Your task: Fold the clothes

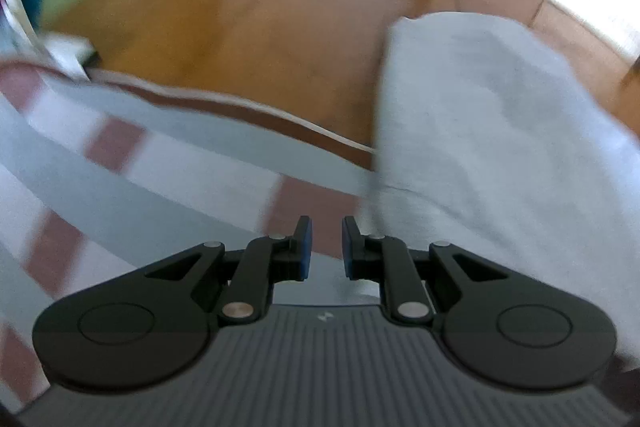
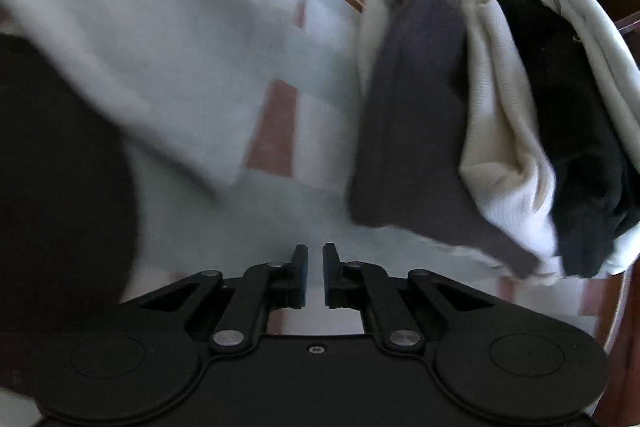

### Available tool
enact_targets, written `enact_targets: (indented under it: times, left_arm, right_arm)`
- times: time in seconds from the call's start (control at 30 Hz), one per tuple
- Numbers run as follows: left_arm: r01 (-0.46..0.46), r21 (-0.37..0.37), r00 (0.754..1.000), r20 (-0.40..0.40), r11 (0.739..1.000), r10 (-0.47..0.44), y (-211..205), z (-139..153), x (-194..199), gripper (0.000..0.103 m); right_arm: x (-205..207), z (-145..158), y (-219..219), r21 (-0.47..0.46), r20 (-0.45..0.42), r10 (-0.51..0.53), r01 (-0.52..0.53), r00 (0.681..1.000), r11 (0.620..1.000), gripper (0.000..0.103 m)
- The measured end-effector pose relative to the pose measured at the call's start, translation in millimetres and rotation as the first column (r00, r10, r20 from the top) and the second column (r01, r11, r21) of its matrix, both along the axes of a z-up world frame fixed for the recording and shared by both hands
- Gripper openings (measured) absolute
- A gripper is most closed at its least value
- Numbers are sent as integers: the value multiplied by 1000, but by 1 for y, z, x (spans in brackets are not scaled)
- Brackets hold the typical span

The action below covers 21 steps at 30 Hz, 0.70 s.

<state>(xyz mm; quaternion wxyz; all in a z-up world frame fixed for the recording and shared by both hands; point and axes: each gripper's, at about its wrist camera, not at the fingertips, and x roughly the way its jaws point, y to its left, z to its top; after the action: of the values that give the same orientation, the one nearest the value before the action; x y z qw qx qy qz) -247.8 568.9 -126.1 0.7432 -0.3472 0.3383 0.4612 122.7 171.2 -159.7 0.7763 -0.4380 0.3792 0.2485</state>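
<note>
Black linkage arms of the left hand-held gripper (image 1: 326,243) fill the foreground of the left wrist view, its blue-padded jaws slightly parted with nothing between them, poised just above a checked cloth (image 1: 168,167) of pale blue, white and brick-red squares that covers the counter. Just right of the jaws lies a pale grey garment (image 1: 488,131), folded into a long slab whose far end reaches past the counter's edge toward the wooden floor (image 1: 260,7). In the right wrist view, the right hand-held gripper (image 2: 315,273) shows only a narrow slit between its pads, also empty, hovering over the same checked cloth. The pale garment (image 2: 132,39) spreads to its left; to the right sits a heap of clothes (image 2: 500,107), with a dark grey piece, a cream knit and a black item bundled together. Judging by the layout, the next fold would go best with each gripper pinching a near corner of the pale garment, lifting evenly and keeping the edges aligned.
</note>
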Motion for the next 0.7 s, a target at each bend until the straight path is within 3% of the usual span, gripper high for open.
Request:
enact_targets:
  times: [0.07,0.13,0.23,0.3,0.37,0.43,0.47,0.53,0.6,0.67,0.7]
  left_arm:
    - [10,-59,997,75,998,-5,1,-4,-1,15]
    - [34,-115,991,132,993,-19,2,-11,1,15]
    - [79,-172,977,207,982,-43,3,-18,3,16]
    - [84,-163,976,212,983,-48,1,-19,5,18]
    - [88,15,994,57,996,-89,-9,-8,11,18]
    - [168,144,984,-75,975,-159,-17,-1,17,18]
    - [185,140,982,-63,973,-178,-17,-3,16,18]
    - [176,45,981,77,983,-179,-10,-12,4,17]
    - [178,-50,963,214,983,-163,-3,-22,-7,12]
    - [199,-88,949,266,976,-170,2,-28,-11,4]
    - [211,-85,946,269,974,-181,4,-28,-11,3]
  right_arm:
    - [-4,27,-6,213,-112,27,-3,993,977,11]
    - [-9,54,-3,405,-218,85,11,972,914,32]
    - [-24,71,32,554,-348,212,18,913,832,41]
    - [-43,72,67,604,-417,314,2,853,797,41]
    - [-68,70,104,624,-460,401,-33,792,781,41]
    - [-101,64,144,601,-479,465,-109,744,792,41]
    - [-117,62,159,586,-474,504,-168,722,793,41]
    - [-156,62,183,557,-421,599,-326,681,763,41]
    - [-185,63,202,539,-366,675,-445,640,715,41]
    - [-204,61,219,547,-321,726,-506,609,666,45]
    - [-213,60,228,552,-298,749,-533,592,641,54]
